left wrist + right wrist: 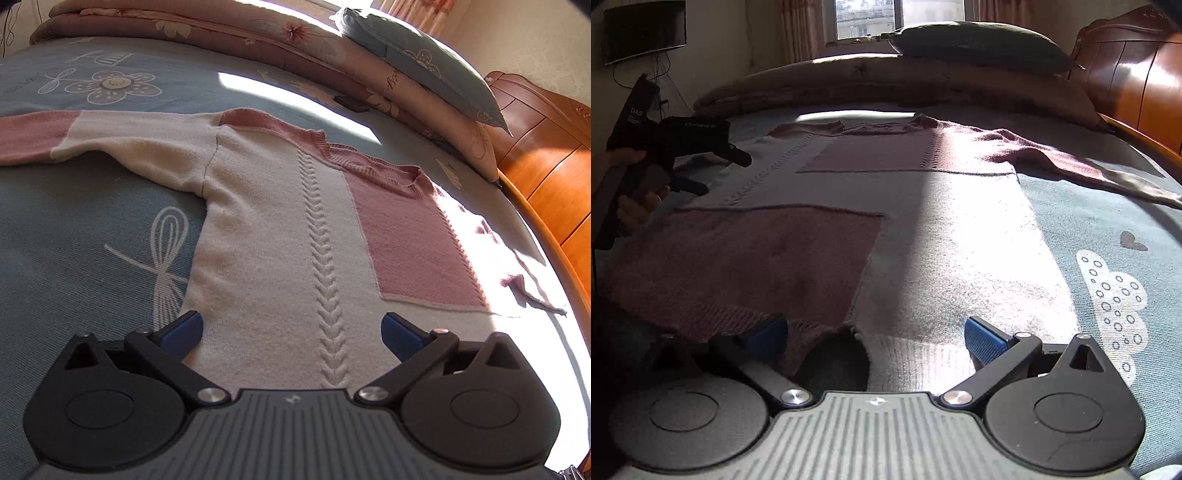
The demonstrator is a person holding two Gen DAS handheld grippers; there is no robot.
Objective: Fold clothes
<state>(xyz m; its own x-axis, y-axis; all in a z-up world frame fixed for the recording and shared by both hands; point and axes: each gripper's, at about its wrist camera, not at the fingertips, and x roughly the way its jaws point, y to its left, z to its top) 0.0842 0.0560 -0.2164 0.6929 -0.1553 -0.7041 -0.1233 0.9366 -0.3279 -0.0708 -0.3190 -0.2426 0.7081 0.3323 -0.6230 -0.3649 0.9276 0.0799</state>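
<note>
One sweater, two grippers, perhaps one pillow.

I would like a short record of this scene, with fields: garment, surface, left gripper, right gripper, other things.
garment: cream and pink sweater, lying flat, sleeves spread out
surface: blue printed bedsheet
left gripper: open, over the sweater body, holding nothing
right gripper: open, at the sweater hem, holding nothing
other things: folded quilt and pillow behind; wooden headboard
</note>
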